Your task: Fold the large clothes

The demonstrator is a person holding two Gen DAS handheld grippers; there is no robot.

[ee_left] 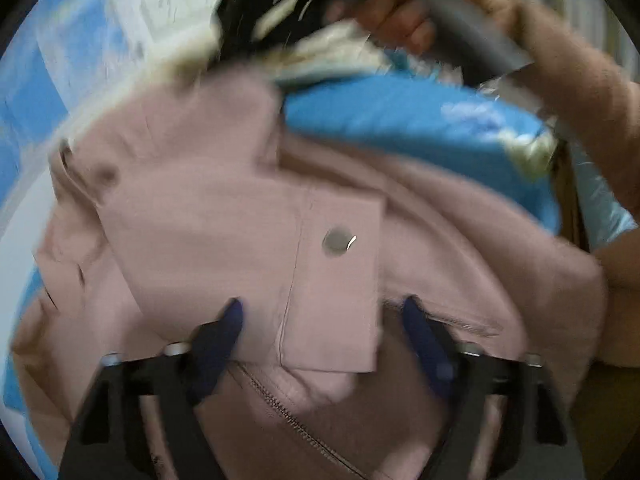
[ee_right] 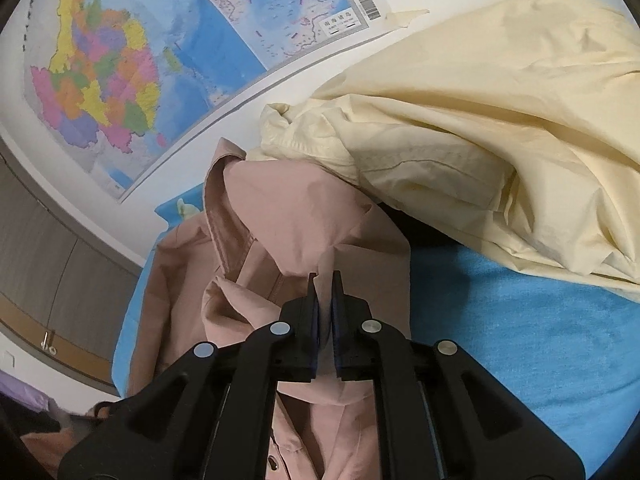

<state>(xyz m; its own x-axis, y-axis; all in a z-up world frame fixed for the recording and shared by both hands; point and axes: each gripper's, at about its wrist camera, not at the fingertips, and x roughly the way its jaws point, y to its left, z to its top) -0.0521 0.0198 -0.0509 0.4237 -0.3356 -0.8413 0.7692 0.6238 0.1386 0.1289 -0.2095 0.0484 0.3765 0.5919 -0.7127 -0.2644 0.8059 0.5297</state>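
In the left wrist view the left gripper [ee_left: 320, 312] hangs with its blue fingers [ee_left: 224, 332] spread wide over the pink jacket [ee_left: 224, 216], probably ready to take the flap with the metal snap [ee_left: 337, 242]. At one o'clock a hand [ee_left: 396, 12] holds a grey handle.

The right gripper [ee_right: 325, 292] pinches a fold of the pink jacket, lifting it off the blue sheet [ee_right: 500, 328]. A cream garment [ee_right: 480, 128] lies at two o'clock. The map [ee_right: 132, 68] at ten o'clock bears print too small to read.
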